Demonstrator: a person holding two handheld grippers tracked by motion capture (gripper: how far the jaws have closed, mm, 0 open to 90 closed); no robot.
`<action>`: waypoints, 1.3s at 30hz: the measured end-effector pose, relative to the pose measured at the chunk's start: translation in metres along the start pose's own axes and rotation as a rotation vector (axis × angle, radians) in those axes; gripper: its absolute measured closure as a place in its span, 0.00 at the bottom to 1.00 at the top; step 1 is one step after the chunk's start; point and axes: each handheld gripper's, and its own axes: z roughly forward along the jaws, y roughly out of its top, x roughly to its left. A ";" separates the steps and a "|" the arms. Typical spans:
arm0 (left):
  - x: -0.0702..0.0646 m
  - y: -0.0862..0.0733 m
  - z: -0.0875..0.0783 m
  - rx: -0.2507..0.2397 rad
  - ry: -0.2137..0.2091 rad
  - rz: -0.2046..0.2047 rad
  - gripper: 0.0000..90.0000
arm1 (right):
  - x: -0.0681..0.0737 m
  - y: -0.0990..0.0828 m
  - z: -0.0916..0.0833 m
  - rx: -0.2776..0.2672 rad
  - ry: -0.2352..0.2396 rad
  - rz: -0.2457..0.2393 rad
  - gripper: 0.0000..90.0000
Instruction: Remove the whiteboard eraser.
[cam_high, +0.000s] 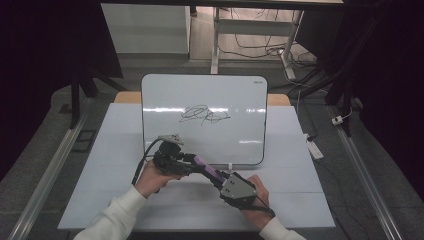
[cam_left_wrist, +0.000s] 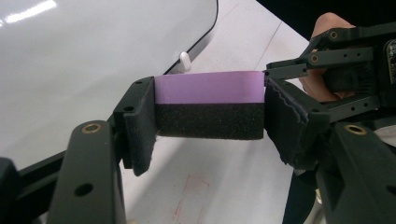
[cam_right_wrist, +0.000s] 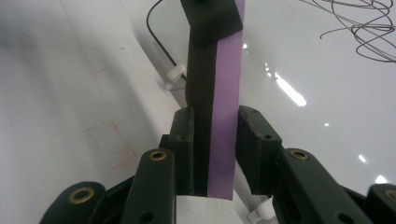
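Both grippers are meeting on one purple-and-black eraser (cam_left_wrist: 208, 112), held above the table (cam_high: 300, 200) before the whiteboard (cam_high: 240, 95) (scribble showing). The right gripper (cam_right_wrist: 214, 140) is clamping it; the left gripper (cam_left_wrist: 210, 122) is gripping its ends.

Grey floor (cam_high: 45, 150), white table (cam_high: 120, 200)

No legible text is found; the whiteboard (cam_high: 203, 120) bears a black scribble (cam_high: 204, 115) and an unreadably small corner mark.

The whiteboard eraser (cam_left_wrist: 208, 105), a purple-backed block with black felt, hangs level above the white counter (cam_left_wrist: 224, 186), just before the scribbled whiteboard (cam_high: 200, 100).
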 end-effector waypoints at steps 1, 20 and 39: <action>0.000 0.000 0.000 0.000 0.000 0.000 0.42 | 0.000 0.000 0.000 0.000 0.000 0.000 0.75; -0.006 -0.002 0.005 0.067 0.037 0.075 0.43 | -0.012 0.000 0.000 -0.007 0.150 0.092 0.47; -0.022 -0.003 0.003 0.049 -0.045 0.279 0.43 | -0.068 0.000 0.015 0.056 0.609 0.376 0.28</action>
